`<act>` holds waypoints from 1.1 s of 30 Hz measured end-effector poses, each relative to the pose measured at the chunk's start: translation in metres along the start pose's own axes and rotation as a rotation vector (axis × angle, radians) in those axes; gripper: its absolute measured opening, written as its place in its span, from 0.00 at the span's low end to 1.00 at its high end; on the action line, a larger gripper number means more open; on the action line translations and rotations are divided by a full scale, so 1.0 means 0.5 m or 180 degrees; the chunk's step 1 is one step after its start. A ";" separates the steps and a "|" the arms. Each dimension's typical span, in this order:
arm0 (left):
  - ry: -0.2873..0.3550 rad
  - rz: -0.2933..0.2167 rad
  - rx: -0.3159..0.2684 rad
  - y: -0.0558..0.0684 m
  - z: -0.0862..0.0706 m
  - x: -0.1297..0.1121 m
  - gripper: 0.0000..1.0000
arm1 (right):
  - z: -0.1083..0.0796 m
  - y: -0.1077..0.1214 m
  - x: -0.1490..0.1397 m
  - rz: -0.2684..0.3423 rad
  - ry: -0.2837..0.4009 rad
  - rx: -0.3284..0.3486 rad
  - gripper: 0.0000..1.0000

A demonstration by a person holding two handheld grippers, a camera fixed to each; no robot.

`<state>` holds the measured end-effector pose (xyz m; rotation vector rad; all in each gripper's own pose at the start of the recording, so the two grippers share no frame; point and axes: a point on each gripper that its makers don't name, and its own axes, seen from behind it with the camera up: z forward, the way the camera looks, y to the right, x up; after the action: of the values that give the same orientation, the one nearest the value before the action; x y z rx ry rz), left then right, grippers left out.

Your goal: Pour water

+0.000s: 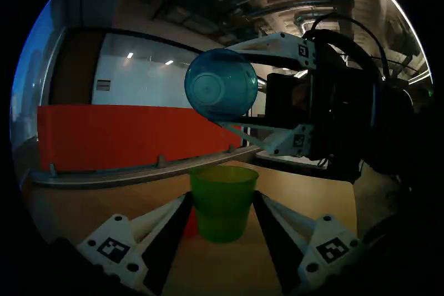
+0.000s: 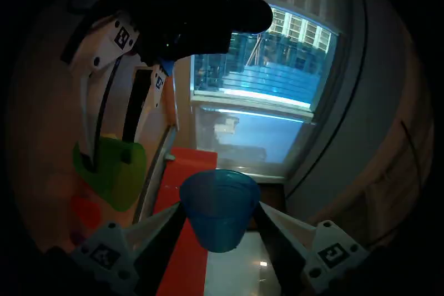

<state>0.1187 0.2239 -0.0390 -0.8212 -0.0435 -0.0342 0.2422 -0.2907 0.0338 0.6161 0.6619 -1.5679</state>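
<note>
A translucent green cup (image 1: pixel 223 210) stands upright on the wooden table (image 1: pixel 83 212), and my left gripper (image 1: pixel 222 199) is shut on it, one finger on each side. Above it a blue cup (image 1: pixel 221 85) lies tipped on its side with its base toward the left gripper view. My right gripper (image 1: pixel 225 86) is shut on that cup. In the right gripper view, which is rolled sideways, the blue cup (image 2: pixel 219 215) sits between my right gripper's (image 2: pixel 219 207) fingers. At upper left the left gripper (image 2: pixel 108 160) holds the green cup (image 2: pixel 114 176).
A small red thing (image 1: pixel 191 225) sits on the table just behind the green cup. A metal rail (image 1: pixel 139 171) and a red partition (image 1: pixel 111 135) border the table's far side. A large window (image 2: pixel 261 101) is ahead of the right gripper.
</note>
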 end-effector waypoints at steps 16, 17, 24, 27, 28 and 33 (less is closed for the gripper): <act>-0.0016 0.0009 0.0001 0.002 -0.002 -0.001 0.79 | -0.016 -0.005 -0.068 0.1073 -0.0121 0.0035 0.86; -0.0018 0.0012 0.0003 0.002 -0.002 -0.001 0.79 | -0.017 -0.007 -0.074 0.1166 -0.0137 0.0038 0.86; -0.0023 0.0014 0.0017 -0.002 -0.002 -0.003 0.79 | -0.039 -0.033 -0.090 0.1802 -0.0202 0.0074 0.86; -0.0027 0.0012 0.0018 -0.002 -0.002 -0.002 0.79 | -0.048 -0.041 -0.092 0.2072 -0.0225 0.0071 0.86; -0.0028 0.0012 0.0017 -0.001 -0.002 -0.002 0.79 | -0.051 -0.045 -0.091 0.2179 -0.0227 0.0078 0.86; -0.0031 0.0018 0.0014 0.002 -0.001 -0.001 0.79 | -0.065 -0.057 -0.084 0.2712 -0.0227 0.0101 0.86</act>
<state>0.1183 0.2242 -0.0403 -0.8170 -0.0504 -0.0246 0.2181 -0.2362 0.0431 0.7338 0.2511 -0.7971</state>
